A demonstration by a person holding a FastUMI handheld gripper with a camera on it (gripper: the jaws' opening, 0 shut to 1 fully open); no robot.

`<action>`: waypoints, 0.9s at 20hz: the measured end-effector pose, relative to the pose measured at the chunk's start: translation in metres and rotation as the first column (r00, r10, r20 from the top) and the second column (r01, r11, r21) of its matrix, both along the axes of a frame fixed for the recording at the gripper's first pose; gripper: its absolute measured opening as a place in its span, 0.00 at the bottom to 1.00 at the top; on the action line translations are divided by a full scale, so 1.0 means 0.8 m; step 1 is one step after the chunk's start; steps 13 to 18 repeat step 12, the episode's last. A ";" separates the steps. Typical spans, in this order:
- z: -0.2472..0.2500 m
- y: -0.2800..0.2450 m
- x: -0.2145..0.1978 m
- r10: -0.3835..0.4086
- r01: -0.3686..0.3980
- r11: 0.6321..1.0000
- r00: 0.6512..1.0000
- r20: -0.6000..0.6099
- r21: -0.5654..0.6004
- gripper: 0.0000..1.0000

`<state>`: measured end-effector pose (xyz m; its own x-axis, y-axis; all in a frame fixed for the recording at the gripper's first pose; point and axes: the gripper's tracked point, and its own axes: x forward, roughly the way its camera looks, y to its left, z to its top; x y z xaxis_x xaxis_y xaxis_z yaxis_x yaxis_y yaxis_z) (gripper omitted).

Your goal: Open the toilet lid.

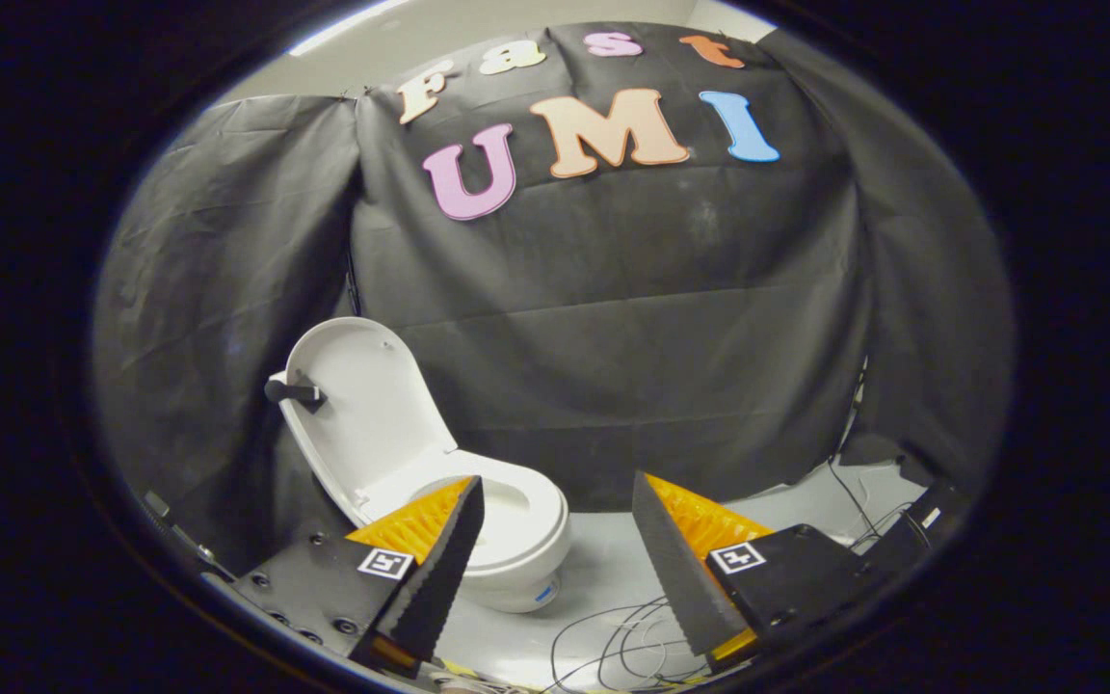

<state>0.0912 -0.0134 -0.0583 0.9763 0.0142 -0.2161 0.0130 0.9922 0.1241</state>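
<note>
A small white toilet (516, 540) stands on the pale floor beyond my left finger. Its lid (367, 410) is raised and leans back toward the black cloth, inner face toward me. A dark handle (293, 391) sticks out from the lid's left edge. The seat and the bowl opening (507, 496) lie uncovered, partly hidden behind my left finger (439, 569). My gripper (557, 492) is open, back from the toilet and to its right, with nothing between the fingers.
Black cloth walls close the booth behind and to both sides. Thin cables (613, 636) loop on the floor between my fingers, and more cables run by a dark box (921, 525) at the right. Bare floor (603, 564) lies right of the toilet.
</note>
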 end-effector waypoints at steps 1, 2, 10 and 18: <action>0.001 0.002 -0.001 0.006 -0.006 1.000 1.000 0.006 0.002 0.96; 0.009 0.003 -0.003 0.012 -0.012 1.000 1.000 0.021 0.005 0.96; 0.046 0.002 -0.009 0.012 -0.002 0.997 0.991 0.135 -0.073 0.96; 0.039 0.001 -0.004 0.002 0.008 0.996 0.994 0.114 -0.089 0.96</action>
